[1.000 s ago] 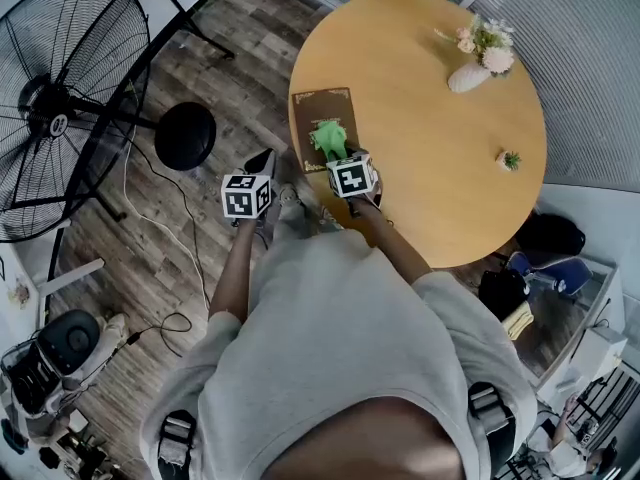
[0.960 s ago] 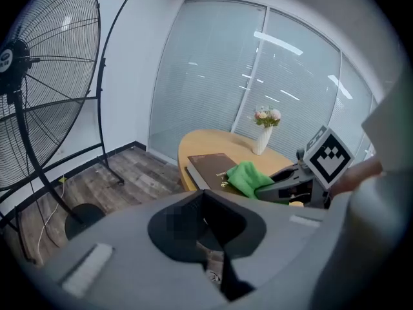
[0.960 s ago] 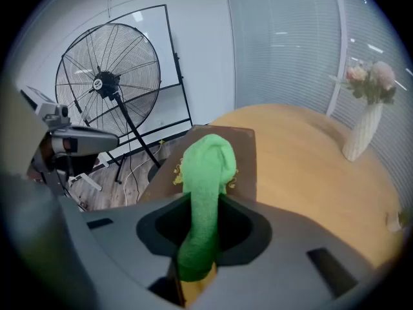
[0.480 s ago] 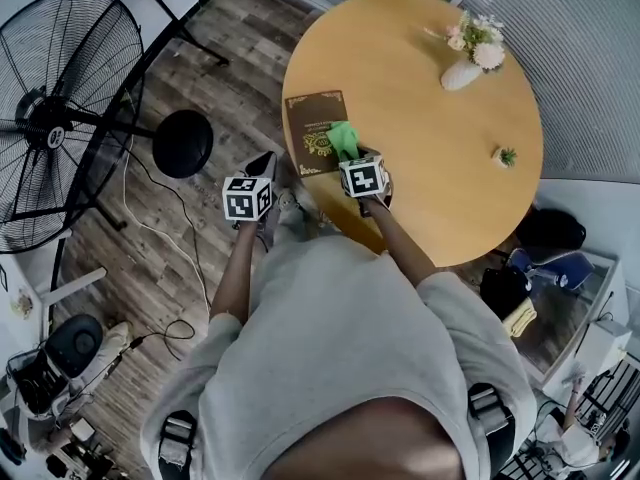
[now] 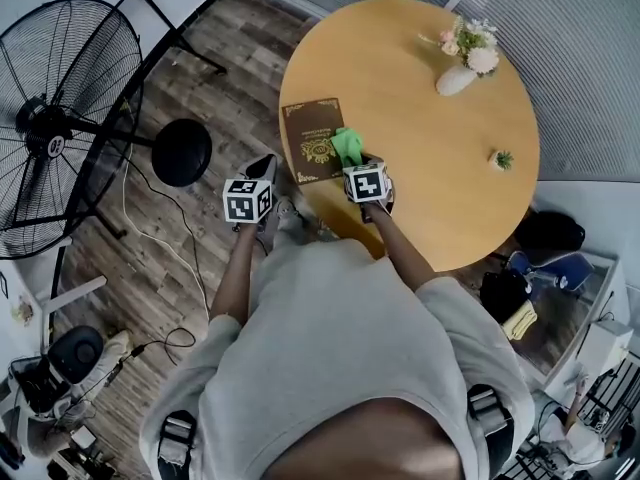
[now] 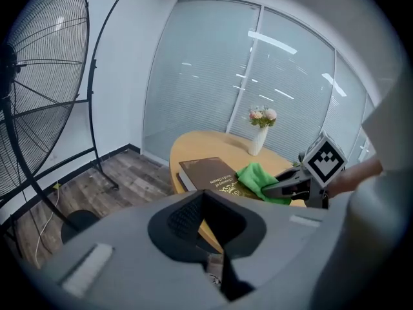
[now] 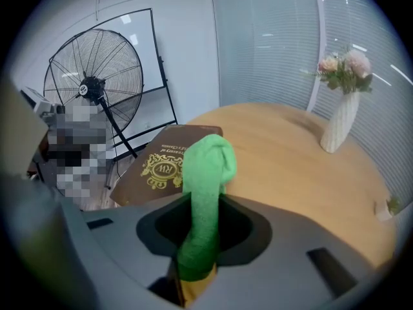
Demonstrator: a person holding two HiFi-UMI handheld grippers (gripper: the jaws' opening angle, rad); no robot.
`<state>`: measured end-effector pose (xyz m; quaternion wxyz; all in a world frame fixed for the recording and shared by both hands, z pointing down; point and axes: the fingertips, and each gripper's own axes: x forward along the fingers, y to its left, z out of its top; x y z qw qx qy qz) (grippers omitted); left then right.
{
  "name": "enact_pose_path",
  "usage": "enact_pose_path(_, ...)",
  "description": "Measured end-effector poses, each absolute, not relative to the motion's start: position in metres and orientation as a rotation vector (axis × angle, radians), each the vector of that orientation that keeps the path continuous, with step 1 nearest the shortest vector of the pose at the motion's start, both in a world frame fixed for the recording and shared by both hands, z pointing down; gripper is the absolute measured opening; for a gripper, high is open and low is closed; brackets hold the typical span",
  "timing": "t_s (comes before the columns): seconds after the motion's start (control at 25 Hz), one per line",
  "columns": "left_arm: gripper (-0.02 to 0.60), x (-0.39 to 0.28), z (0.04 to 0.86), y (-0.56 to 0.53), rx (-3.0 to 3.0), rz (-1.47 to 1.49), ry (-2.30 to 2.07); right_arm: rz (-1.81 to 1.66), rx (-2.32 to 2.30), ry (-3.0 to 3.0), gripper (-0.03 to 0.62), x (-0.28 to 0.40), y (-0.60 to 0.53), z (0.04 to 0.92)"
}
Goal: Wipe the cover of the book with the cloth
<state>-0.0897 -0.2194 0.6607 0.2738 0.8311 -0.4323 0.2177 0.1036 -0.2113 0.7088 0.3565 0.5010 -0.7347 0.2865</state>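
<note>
My left hand-held gripper [image 5: 262, 171] hangs off the tabletop [image 5: 420, 208], jaws together on nothing; my right hand-held gripper [image 7: 201, 241] pinches the green cloth [image 7: 208, 166] at the right edge of the brown book [image 7: 161, 163] — flower vase [image 7: 339, 124] beyond, well apart — standing fan [image 5: 60, 128] far left

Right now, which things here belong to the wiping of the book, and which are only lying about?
In the job: brown hardcover book; green cloth, clamped in the right gripper; round wooden table under them.
Lying about: white vase of flowers; small green plant; black floor fan; round black stool.
</note>
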Motion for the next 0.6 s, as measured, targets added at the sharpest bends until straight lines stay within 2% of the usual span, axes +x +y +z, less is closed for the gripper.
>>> enact_pose_path(0.6, 0.008, -0.098, 0.647, -0.234, 2.248, 0.561, -1.201, 0.742, 1.313, -1.94, 0.104, 0.104, -0.21, 0.704)
